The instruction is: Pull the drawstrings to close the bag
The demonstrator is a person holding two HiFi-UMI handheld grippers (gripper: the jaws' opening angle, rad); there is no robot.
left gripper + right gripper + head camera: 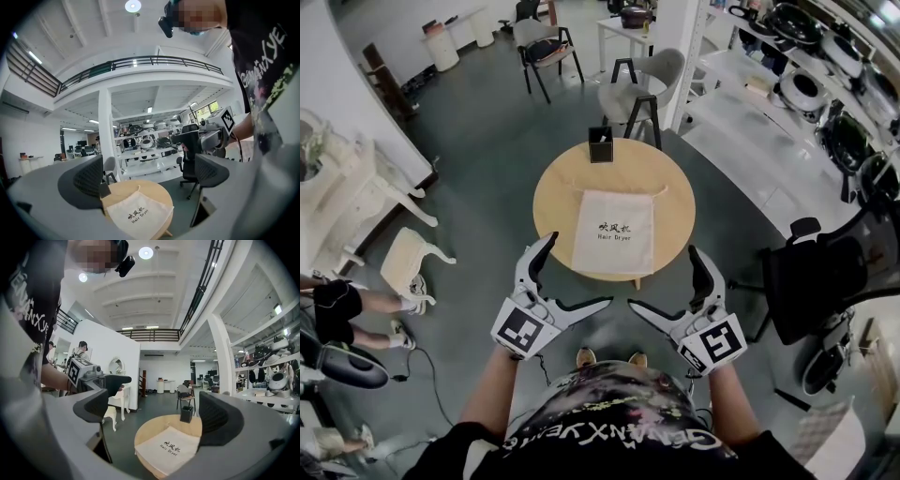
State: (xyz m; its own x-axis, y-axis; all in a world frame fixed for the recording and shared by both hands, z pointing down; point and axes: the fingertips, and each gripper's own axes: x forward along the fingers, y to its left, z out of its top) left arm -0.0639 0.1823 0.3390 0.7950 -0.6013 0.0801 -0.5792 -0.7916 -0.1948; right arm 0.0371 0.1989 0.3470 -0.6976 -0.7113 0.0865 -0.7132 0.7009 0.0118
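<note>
At the bottom of the head view the left gripper (579,269) and right gripper (664,277) are held level just short of the round table (553,197). Their fingers (536,262) are spread wide with nothing in them, probably ready to reach in from both sides. The cloth bag (614,232) lies flat at the table's middle, its mouth and drawstring (659,191) turned toward the far edge, untouched. Beyond it stands a small black box (601,144).
</note>
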